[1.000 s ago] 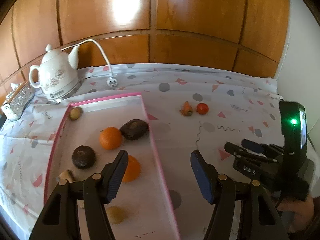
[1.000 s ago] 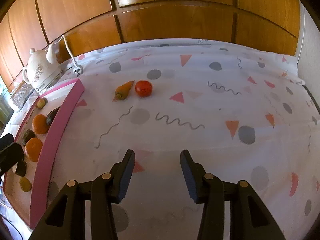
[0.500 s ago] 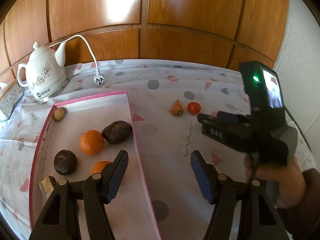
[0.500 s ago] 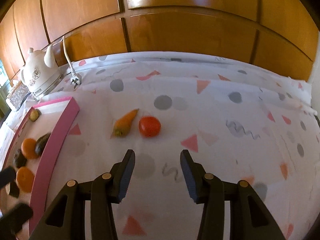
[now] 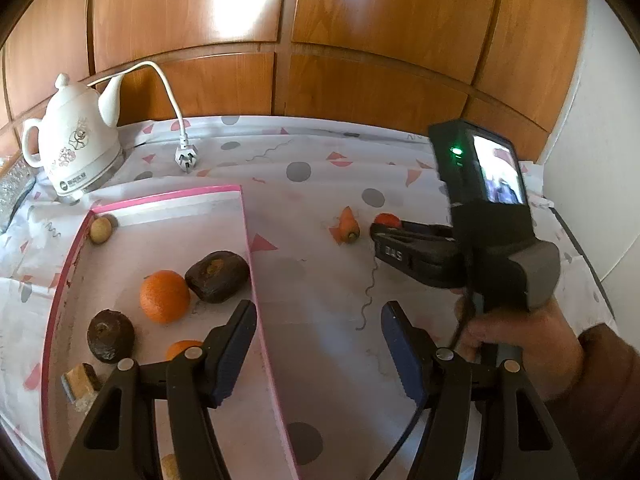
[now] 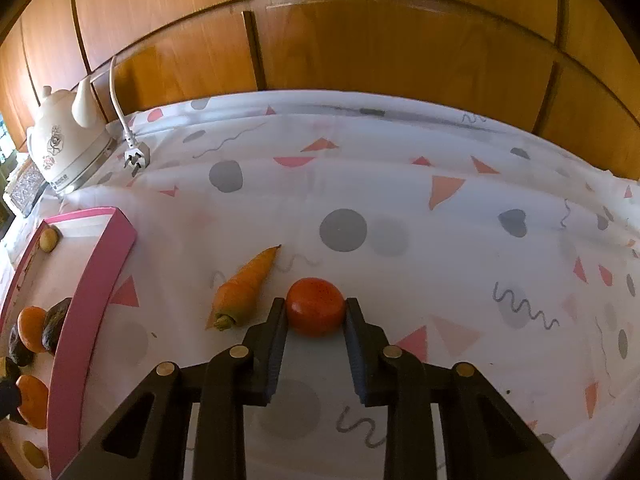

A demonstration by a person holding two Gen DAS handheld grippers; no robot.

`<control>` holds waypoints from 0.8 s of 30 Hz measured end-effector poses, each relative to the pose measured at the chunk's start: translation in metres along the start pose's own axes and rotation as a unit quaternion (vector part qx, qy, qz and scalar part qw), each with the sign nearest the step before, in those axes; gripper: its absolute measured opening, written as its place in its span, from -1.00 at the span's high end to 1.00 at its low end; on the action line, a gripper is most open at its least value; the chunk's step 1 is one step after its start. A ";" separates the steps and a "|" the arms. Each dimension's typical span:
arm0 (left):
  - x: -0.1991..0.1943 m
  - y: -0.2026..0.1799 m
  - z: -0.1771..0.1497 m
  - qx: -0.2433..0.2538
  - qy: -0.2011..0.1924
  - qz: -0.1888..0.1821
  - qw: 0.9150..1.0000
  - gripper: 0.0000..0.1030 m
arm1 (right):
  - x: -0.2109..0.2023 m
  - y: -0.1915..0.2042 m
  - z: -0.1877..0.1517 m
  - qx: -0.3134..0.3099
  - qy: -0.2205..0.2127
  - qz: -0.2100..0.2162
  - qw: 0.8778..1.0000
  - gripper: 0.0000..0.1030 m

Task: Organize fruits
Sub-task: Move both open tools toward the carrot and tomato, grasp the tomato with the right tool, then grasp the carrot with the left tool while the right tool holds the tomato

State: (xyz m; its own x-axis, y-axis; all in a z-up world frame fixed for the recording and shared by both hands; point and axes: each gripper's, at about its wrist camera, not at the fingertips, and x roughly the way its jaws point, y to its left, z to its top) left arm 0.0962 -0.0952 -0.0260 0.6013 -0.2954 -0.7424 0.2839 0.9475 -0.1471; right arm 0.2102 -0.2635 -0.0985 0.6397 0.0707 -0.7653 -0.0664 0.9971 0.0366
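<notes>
Right hand-held gripper just closed, pads pressing round red tomato; pink-rimmed white tray lying well left, beyond orange carrot.

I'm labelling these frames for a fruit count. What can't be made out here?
- Second orange, left wrist view: mostly behind the left gripper.
- Tomato, left wrist view: mostly behind the right gripper's jaws.
- Tray, right wrist view: cut off by the left edge.
- Yellowish piece, left wrist view: unidentifiable, behind the gripper.

Bright, sharp fisheye views; glare on wood panelling.
</notes>
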 end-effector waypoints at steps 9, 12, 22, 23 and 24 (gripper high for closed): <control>0.022 -0.005 0.014 -0.022 0.029 -0.015 0.999 -0.26 | -0.027 -0.030 -0.029 0.016 0.012 -0.008 1.000 0.47; 0.032 -0.008 0.024 -0.043 0.039 -0.026 0.998 -0.26 | -0.038 -0.038 -0.043 0.010 0.008 -0.020 1.000 0.47; 0.075 -0.032 0.059 -0.023 0.045 -0.007 0.999 -0.09 | -0.047 -0.044 -0.055 0.004 -0.005 -0.026 1.000 0.46; 0.080 -0.032 0.062 -0.023 0.047 -0.004 0.999 -0.06 | -0.047 -0.044 -0.056 0.004 -0.006 -0.026 1.000 0.46; 0.085 -0.034 0.065 -0.022 0.050 -0.001 0.999 0.00 | -0.048 -0.045 -0.056 0.005 -0.006 -0.025 1.000 0.46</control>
State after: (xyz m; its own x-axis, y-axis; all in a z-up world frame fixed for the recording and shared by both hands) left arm 0.1866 -0.1601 -0.0418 0.5230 -0.2861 -0.8029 0.2509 0.9519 -0.1757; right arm 0.1399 -0.3133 -0.0997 0.6514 0.0202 -0.7584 -0.0264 0.9996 0.0040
